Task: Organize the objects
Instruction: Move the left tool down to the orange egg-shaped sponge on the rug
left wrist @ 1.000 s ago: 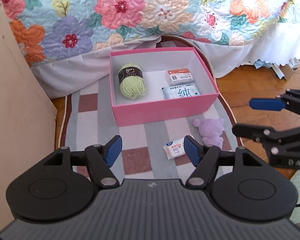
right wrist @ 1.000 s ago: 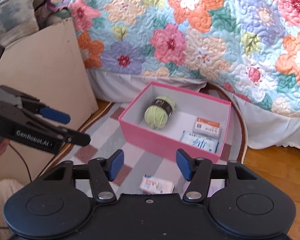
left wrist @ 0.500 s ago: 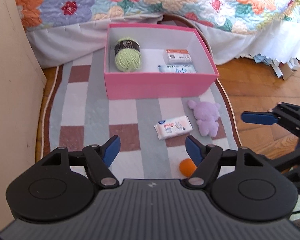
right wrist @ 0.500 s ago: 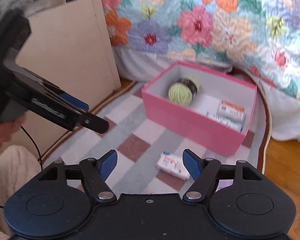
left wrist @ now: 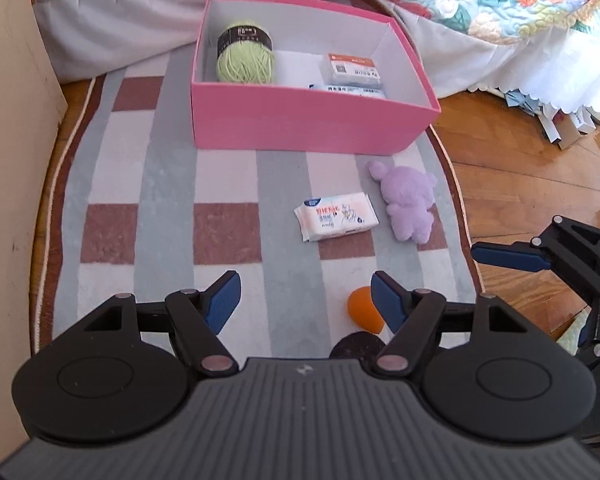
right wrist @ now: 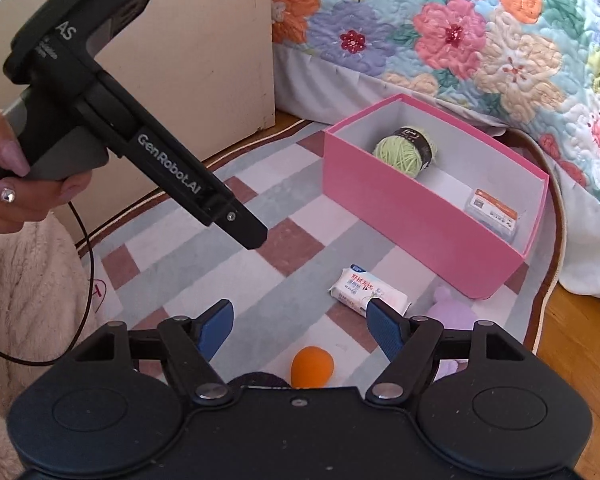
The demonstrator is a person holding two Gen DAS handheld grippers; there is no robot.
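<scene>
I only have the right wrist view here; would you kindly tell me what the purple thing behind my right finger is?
Observer: A purple plush bear, lying on the rug beside the wipes pack.
Operator: Is anything in the box hidden from me?
Observer: Yes, a white-and-blue flat pack lies against the near wall of the pink box, in front of the orange-labelled case.
Operator: Where is my tool from outside?
Observer: The right tool appears at the rug's right edge, right of the bear; its jaws have just been opening and hold nothing.
</scene>
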